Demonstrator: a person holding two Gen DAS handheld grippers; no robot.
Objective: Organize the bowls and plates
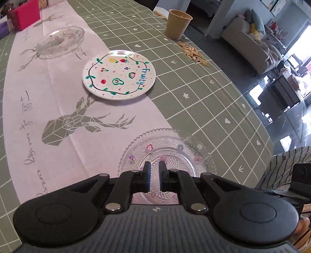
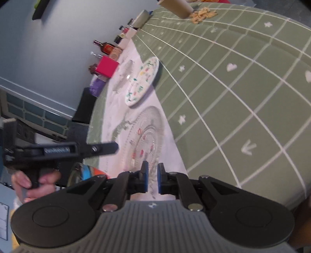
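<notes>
A clear glass plate (image 1: 171, 153) with small coloured stickers lies near me on the white table runner. My left gripper (image 1: 154, 167) hovers over its near half, shut with nothing between the pads. Farther off sit a white plate (image 1: 119, 75) painted with fruit and the word "Fruity", and beyond it a second glass plate (image 1: 61, 41). The right wrist view shows the same row tilted: near glass plate (image 2: 145, 134), white plate (image 2: 142, 81), far glass plate (image 2: 124, 75). My right gripper (image 2: 152, 169) is shut and empty at the near plate's edge. The left gripper (image 2: 115, 147) reaches in from the left.
A tan paper cup (image 1: 178, 24) and a pile of seeds (image 1: 194, 53) lie on the green checked tablecloth near the table's right edge. A pink box (image 1: 26, 16) and bottles (image 2: 106, 47) stand at the far end. A colourful round object (image 2: 85, 173) sits by the hand (image 2: 38, 184).
</notes>
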